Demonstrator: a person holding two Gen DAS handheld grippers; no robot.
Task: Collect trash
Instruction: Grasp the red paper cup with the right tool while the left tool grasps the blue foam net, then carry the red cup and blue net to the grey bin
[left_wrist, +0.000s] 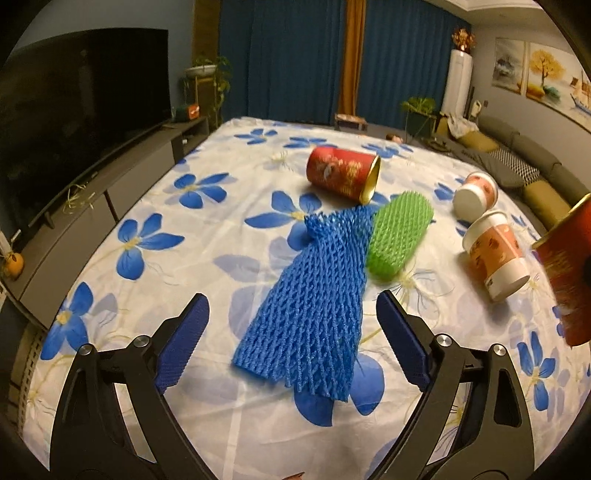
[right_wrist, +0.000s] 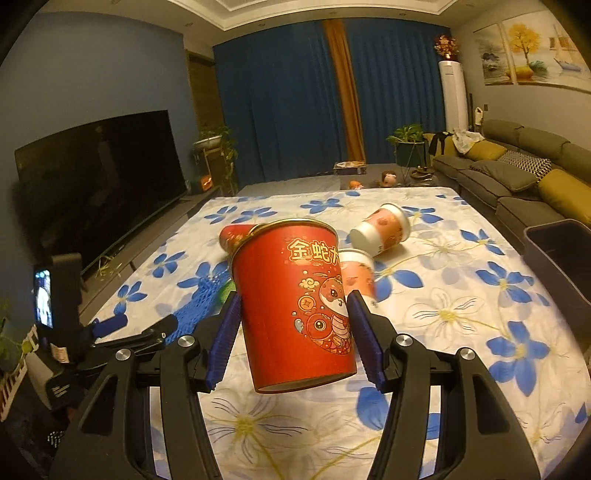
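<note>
Right claw (right_wrist: 291, 314): you had it closed on the red tub (right_wrist: 291, 295); both pads pressed its sides; you held the tub up off the bench (right_wrist: 461, 332), tipped a little.
Left claw (left_wrist: 291, 314): you held it wide open with nothing in it; it hung over the near end of the blue net (left_wrist: 310, 306).
Trash on the bench: the blue net lay flat; the green net (left_wrist: 400, 232) lay touching its far corner; a red can (left_wrist: 340, 173) lay on its side behind them; two paper cups (left_wrist: 495, 254) lay on their sides to the right.
Bin (right_wrist: 561, 258): a dark bin sat just off the right edge of the bench; you could not see inside it.
How far along: I think you were near the start; one tub was in your claw and five things were left to pick up.
Room to move: the bench was wide and bare between the things; the way from the tub to the bin looked open; the cups lay near that path, so you could bump them.
</note>
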